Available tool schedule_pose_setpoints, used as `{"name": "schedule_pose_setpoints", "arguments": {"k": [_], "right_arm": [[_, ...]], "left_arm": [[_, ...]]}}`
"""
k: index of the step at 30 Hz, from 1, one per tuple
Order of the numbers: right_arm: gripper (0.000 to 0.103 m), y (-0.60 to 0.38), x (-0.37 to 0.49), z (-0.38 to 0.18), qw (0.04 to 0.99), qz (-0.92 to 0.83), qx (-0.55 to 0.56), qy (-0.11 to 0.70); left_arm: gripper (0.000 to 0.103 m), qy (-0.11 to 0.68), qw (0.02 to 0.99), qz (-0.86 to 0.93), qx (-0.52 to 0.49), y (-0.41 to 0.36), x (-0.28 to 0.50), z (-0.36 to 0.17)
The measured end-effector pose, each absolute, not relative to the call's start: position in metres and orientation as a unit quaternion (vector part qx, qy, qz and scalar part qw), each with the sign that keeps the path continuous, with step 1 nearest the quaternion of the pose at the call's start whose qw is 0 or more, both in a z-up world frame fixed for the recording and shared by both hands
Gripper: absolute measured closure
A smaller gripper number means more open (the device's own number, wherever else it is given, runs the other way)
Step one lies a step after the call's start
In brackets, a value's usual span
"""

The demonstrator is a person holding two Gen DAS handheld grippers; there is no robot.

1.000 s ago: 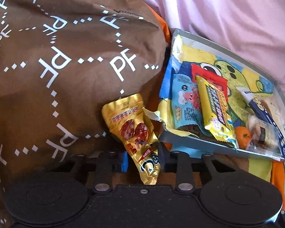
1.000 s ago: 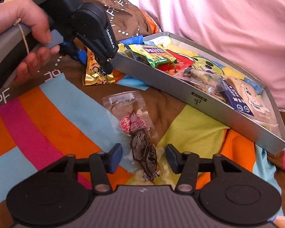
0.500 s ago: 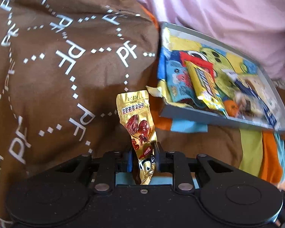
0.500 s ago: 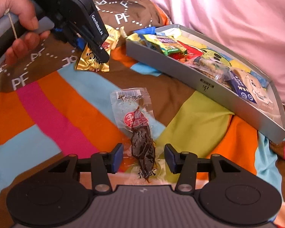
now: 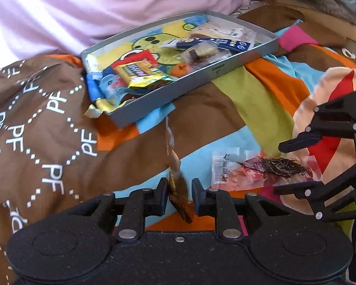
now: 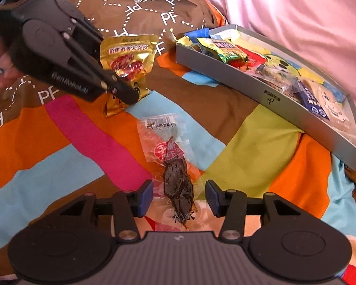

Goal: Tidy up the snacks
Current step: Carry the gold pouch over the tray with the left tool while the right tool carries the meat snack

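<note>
A: Right, left gripper (image 5: 180, 196) first. What had it got?

B: Gold packet (image 6: 127, 58), pinched at the lower end between the two fingers. Packet stood edge-on from the left wrist view, face-on from the right, lifted clear of the bedspread (image 6: 254, 142).

A: And the right gripper (image 6: 179, 198)?

B: Fingers spread wide, nothing between the pads but air. It hovered low over the clear packet (image 6: 170, 156) with a dark dried snack inside. That packet lay flat on the striped bedspread, its lower end sitting between the two fingers, neither finger touching it as far as I could see.

A: Tray?

B: Grey tray (image 6: 261, 90) rested on the bedspread near the pink pillow (image 6: 296, 7), already holding several packets. Brown cushion (image 6: 140, 2) lay just beside its left end. Gold packet hung near that end, outside the tray.
</note>
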State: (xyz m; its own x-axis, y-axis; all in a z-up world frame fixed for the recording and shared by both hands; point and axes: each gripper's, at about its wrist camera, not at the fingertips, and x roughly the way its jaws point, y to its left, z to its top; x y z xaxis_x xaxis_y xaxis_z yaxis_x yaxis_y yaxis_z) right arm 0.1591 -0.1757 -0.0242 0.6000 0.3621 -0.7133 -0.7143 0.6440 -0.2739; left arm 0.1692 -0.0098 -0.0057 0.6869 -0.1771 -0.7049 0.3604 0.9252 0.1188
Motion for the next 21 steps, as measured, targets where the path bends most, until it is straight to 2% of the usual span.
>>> {"name": "schedule_pose_setpoints", "arguments": {"k": [2, 5, 7, 8, 14, 17, 21], "right_arm": [[0.045, -0.177, 0.163, -0.025, 0.85, 0.314, -0.271, 0.323], [0.035, -0.179, 0.17, -0.027, 0.85, 0.31, -0.265, 0.333], [0.024, -0.179, 0.174, -0.027, 0.851, 0.308, -0.265, 0.333], [0.023, -0.179, 0.176, -0.027, 0.852, 0.307, -0.265, 0.332], [0.027, -0.175, 0.181, -0.028, 0.847, 0.32, -0.261, 0.336], [0.033, -0.174, 0.176, -0.028, 0.84, 0.333, -0.263, 0.339], [0.048, -0.172, 0.17, -0.026, 0.835, 0.342, -0.27, 0.336]], "left_arm": [[0.073, 0.365, 0.909, -0.15, 0.138, -0.013, 0.171, -0.007], [0.071, 0.359, 0.91, -0.141, 0.151, -0.014, 0.173, -0.01], [0.071, 0.365, 0.911, -0.13, 0.143, -0.013, 0.18, -0.011], [0.071, 0.367, 0.911, -0.125, 0.139, -0.011, 0.181, -0.011], [0.078, 0.376, 0.908, -0.122, 0.137, -0.008, 0.179, -0.013], [0.082, 0.372, 0.909, -0.127, 0.142, -0.01, 0.174, -0.012], [0.085, 0.366, 0.909, -0.139, 0.145, -0.014, 0.17, -0.01]]}}
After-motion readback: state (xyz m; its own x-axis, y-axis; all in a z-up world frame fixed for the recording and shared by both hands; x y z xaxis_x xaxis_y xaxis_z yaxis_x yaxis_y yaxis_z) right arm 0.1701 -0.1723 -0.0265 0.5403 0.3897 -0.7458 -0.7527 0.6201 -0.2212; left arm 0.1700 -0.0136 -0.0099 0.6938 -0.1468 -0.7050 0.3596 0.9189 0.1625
